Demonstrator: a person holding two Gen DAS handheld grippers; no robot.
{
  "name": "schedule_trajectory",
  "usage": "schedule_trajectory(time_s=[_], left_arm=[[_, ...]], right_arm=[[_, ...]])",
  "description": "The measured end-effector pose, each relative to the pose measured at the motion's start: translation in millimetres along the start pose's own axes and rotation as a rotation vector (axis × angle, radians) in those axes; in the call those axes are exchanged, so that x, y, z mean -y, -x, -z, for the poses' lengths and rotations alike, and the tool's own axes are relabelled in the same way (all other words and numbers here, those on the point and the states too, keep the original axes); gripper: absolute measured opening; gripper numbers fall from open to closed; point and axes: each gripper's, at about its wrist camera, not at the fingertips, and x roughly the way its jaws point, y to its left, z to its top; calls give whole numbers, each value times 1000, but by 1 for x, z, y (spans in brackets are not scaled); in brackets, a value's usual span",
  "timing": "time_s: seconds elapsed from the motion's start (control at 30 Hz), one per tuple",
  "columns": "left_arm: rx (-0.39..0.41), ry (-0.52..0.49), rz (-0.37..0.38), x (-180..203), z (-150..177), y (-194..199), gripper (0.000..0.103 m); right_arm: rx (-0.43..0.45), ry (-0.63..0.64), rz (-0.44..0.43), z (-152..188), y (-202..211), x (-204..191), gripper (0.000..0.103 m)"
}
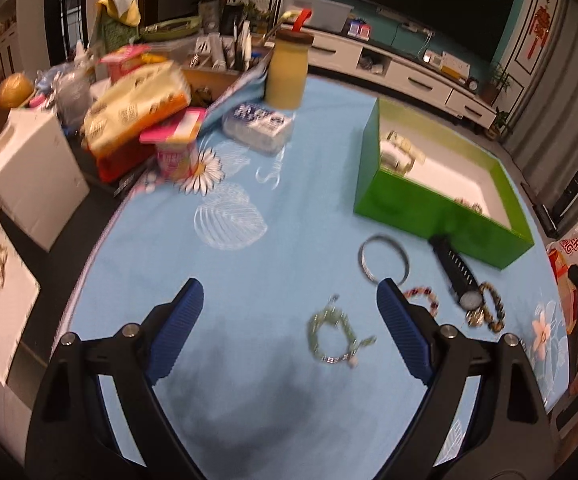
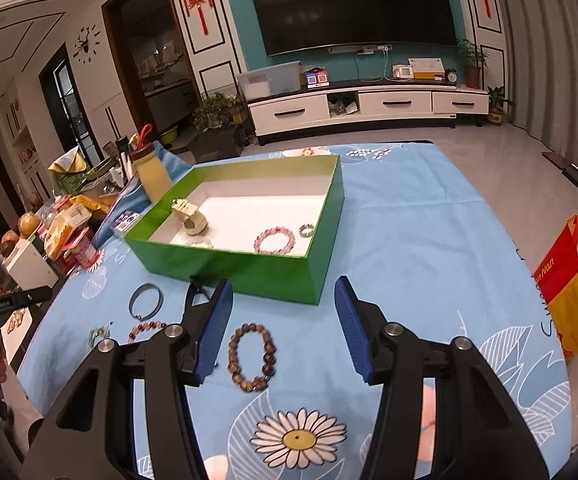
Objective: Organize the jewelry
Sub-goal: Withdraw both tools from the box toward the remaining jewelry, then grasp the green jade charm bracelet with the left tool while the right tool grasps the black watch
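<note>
1. Both tongs are spread and hold nothing: my left gripper [image 1: 289, 300] hovers over the green beaded bracelet [image 1: 335, 338], my right gripper [image 2: 283, 300] over the brown bead bracelet [image 2: 252, 356].
2. Risk, as I judge it: my right gripper's left finger sits just beside the beads at 9 o'clock, so closing may nudge the loop away or snag the blue cloth [image 2: 429, 240].
3. The brown bracelet lies flat, glossy, round-beaded, at 6 o'clock of the green box [image 2: 249, 272], which already holds a pink bracelet [image 2: 275, 241].

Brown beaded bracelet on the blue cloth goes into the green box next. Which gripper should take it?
Right. The right gripper is open with the brown beaded bracelet lying between its fingers, and the green box is just ahead. The left gripper frames a pale green bracelet instead.
</note>
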Motion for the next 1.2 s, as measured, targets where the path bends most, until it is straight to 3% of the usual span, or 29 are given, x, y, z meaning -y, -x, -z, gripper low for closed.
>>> schedule_trajectory(time_s=[0.27,0.57,0.9,1.2], left_arm=[[-27,-7,-12,2,21,-9,90],[-48,-42,11,14,44,-24,85],[-62,-58,11,15,50,-42,59],[-51,-99,21,22,46,-60,47]], right_arm=[[-36,30,-27,13,-2,-14,54],[-133,100,-146,45,-21,-44,54],[-224,156,-204,70,-50,-69,54],[-244,205,-183,75,-68,-75,50]])
